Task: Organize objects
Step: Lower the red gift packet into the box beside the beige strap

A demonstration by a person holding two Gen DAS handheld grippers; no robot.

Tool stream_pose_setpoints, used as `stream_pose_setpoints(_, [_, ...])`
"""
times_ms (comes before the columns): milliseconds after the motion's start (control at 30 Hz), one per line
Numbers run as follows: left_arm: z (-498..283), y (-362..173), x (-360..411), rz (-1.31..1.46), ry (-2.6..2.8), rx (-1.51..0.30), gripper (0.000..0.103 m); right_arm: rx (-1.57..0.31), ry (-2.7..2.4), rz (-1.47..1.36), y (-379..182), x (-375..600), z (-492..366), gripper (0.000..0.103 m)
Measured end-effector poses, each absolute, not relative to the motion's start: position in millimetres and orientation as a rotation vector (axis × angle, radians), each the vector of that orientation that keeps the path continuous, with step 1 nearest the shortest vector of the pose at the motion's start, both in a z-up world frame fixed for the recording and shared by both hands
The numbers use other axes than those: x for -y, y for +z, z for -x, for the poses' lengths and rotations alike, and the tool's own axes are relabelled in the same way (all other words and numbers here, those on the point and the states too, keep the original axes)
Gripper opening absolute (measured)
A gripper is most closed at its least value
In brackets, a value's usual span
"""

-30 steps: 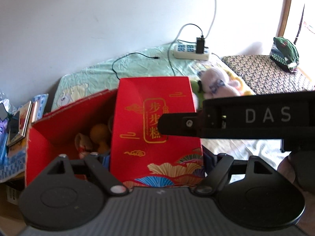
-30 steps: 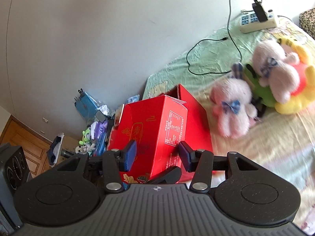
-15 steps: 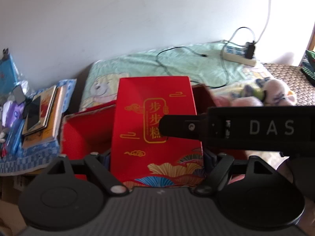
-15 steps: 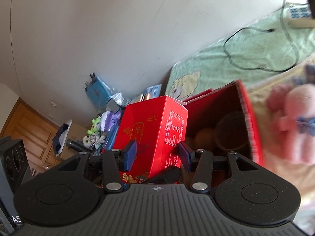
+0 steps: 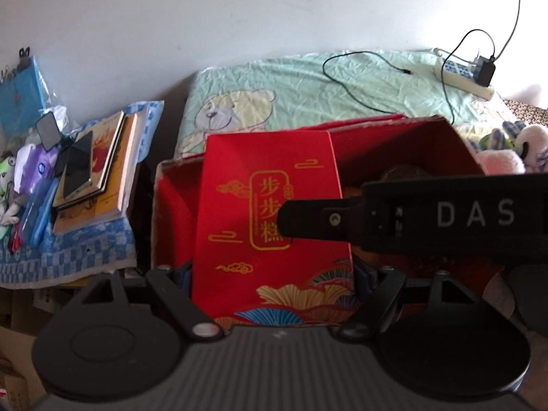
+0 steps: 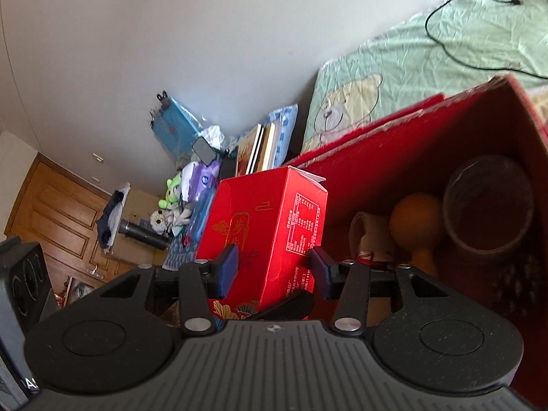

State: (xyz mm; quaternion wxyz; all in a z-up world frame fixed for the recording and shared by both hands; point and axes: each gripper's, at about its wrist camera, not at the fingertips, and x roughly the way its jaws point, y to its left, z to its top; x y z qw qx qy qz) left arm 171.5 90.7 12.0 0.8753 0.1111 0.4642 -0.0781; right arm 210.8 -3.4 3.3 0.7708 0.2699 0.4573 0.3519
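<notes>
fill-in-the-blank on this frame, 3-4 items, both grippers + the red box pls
1. Both the left gripper and the right gripper grip the same small ____ carton.
2. The carton is held over an open, larger red box that already holds a round orange object and a dark ____.
3. A black cable lies on the ____ bedsheet.

Missing words: red; cup; green

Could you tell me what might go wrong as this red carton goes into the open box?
The red carton is pinched by both the left tool and the right tool; uneven release could tip it. It might also land on the gourd or round container already in the red box.
</notes>
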Motion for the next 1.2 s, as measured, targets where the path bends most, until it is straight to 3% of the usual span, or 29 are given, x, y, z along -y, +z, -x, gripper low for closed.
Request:
stream_pose_setpoints(667, [-189.5, -28.6, -102.5, -0.283, -0.089, -1.072, 0.080, -1.305, 0.821, -0.617, -36.4, -14.9, -256.9, 0.046])
stream_pose_setpoints(1200, [-194.9, -46.5, -84.7, -0.386, -0.045, -1.090, 0.080, -1.344, 0.740, -0.526, -39.6, -21.6, -261.6, 0.046])
